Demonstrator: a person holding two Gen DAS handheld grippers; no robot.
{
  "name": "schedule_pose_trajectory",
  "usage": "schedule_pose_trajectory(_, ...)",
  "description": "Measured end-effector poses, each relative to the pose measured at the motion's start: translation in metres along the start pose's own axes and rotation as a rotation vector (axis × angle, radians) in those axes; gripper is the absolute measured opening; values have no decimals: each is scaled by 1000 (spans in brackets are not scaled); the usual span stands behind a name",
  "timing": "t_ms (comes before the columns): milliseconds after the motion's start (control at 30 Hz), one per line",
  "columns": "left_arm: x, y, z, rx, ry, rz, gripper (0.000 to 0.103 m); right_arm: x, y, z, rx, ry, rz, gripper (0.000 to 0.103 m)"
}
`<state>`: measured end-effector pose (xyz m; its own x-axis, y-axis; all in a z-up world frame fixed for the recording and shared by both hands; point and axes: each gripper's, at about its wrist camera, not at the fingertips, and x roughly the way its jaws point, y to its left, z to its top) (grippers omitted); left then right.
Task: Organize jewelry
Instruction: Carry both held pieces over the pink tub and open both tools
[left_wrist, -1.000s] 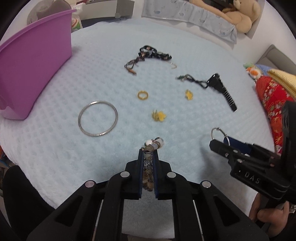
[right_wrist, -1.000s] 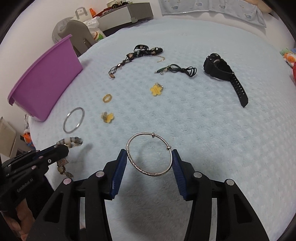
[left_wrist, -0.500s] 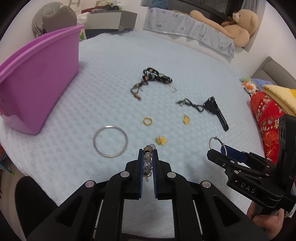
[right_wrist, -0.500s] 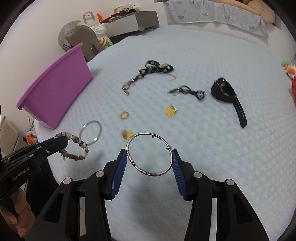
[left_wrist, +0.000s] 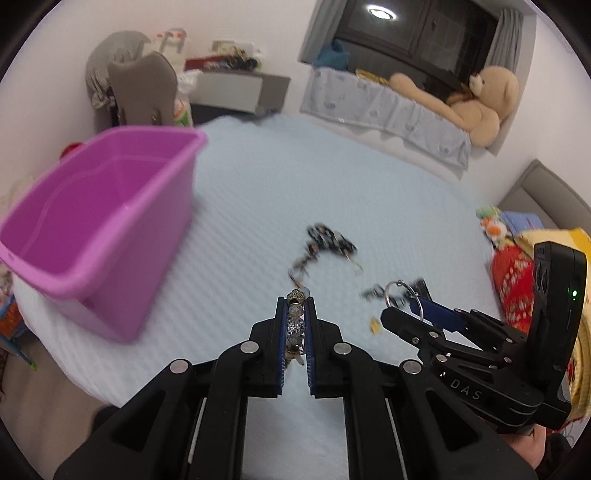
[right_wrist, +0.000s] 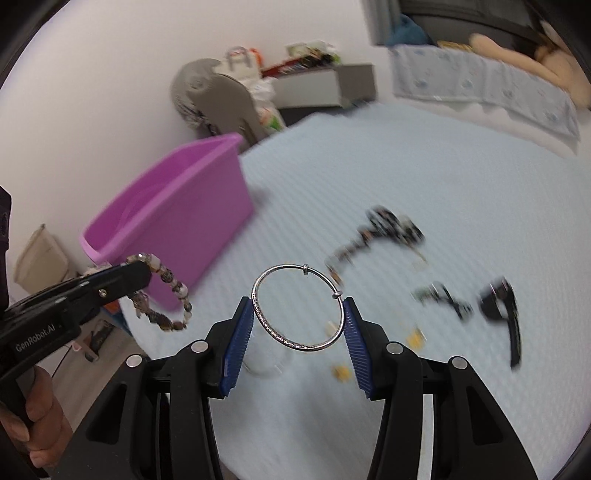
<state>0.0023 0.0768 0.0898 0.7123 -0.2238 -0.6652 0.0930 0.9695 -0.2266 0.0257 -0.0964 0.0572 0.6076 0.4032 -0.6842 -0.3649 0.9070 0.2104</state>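
A beaded bracelet is clamped between the closed left tongs, its loop seen hanging free in the right wrist view. A silver bangle is pinched across its width by the right tongs. Both pieces are held in the air above the bed. The purple bin stands to the left, apparently empty. The carry-to-bin step is judged to be in hand. Next, each piece would need to be brought over the bin's rim and released inside. More jewelry, blurred, lies farther off on the bed, including a dark necklace and a black watch.
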Motion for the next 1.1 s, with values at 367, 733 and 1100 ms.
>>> schedule_pose_trajectory(367, -39, 103, 91, -69, -138, 170, 9, 46, 104, 114, -178, -75, 199, 48)
schedule_pose_trajectory(733, -9, 207, 104, -181, -65, 331, 9, 140, 194, 164, -276, 30, 301, 48)
schedule_pose_trajectory(1100, 38, 261, 85, -299, 81, 387, 9, 218, 219, 161, -305, 205, 232, 48)
